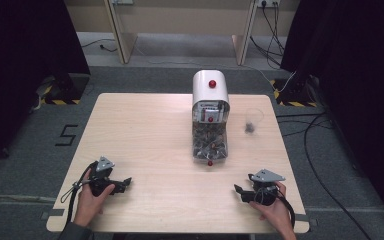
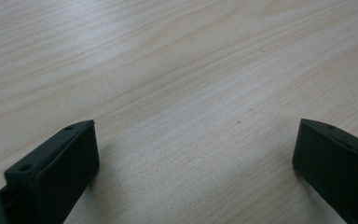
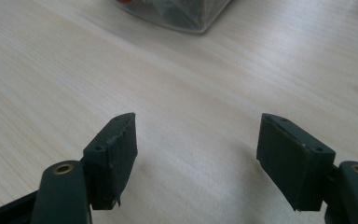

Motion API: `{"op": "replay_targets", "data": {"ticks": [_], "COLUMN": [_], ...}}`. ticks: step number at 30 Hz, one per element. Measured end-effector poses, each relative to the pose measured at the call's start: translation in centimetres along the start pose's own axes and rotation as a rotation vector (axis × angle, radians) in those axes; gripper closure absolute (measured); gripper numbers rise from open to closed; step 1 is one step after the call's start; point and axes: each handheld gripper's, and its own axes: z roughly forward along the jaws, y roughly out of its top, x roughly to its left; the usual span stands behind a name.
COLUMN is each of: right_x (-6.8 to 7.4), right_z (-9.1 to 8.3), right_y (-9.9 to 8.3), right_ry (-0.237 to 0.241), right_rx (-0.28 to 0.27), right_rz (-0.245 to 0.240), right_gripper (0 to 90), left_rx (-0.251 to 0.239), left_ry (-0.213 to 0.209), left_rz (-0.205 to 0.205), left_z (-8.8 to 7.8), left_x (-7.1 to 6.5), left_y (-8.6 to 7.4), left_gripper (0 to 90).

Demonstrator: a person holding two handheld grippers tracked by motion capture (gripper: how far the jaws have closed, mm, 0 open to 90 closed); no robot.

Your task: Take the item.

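White dispenser (image 1: 210,90): stands near the far edge of my surface (image 1: 145,130), right of the middle, with a red knob on its rounded top and a second red knob lower on its front.
Clear bin (image 1: 210,145): runs from the dispenser's front toward me, full of small dark pieces I cannot make out; a red dot sits at its near end. Its corner shows in my right gripper view (image 3: 177,11).
Clear cup (image 1: 252,121): just right of the bin, apart from it, toward the right edge, something dark in its bottom.
My left claw (image 1: 126,182): near the near-left corner, low over the bare wood, held in my left hand (image 1: 92,197); jaws spread wide with nothing between them (image 2: 191,154).
My right claw (image 1: 238,190): near the near-right corner, held in my right hand (image 1: 275,207), pointing inward; jaws released, wide apart, only wood grain between them (image 3: 196,140).
Floor: grey, cables trailing at the right.
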Motion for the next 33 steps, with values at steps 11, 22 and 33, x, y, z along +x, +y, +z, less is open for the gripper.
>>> {"op": "replay_targets", "data": {"ticks": [11,22,33], "right_x": [0.67,0.97,0.97], "right_z": [-0.46,-0.61,-0.57], "right_y": [-0.72,-0.94,-0.93], "right_ry": [-0.005,0.004,0.006], "right_rx": [0.05,0.059,0.059], "right_rz": [-0.017,-0.02,-0.024], "right_gripper": [25.1,19.5,18.7], "left_rx": [0.0,-0.001,-0.001], "left_ry": [0.001,0.002,0.002], "left_rz": [0.0,0.0,0.0], "left_z": [-0.01,-0.01,-0.01], "left_x": [-0.01,-0.02,-0.02], "left_y": [-0.01,-0.02,-0.02], "left_gripper": [0.0,0.0,0.0]}}
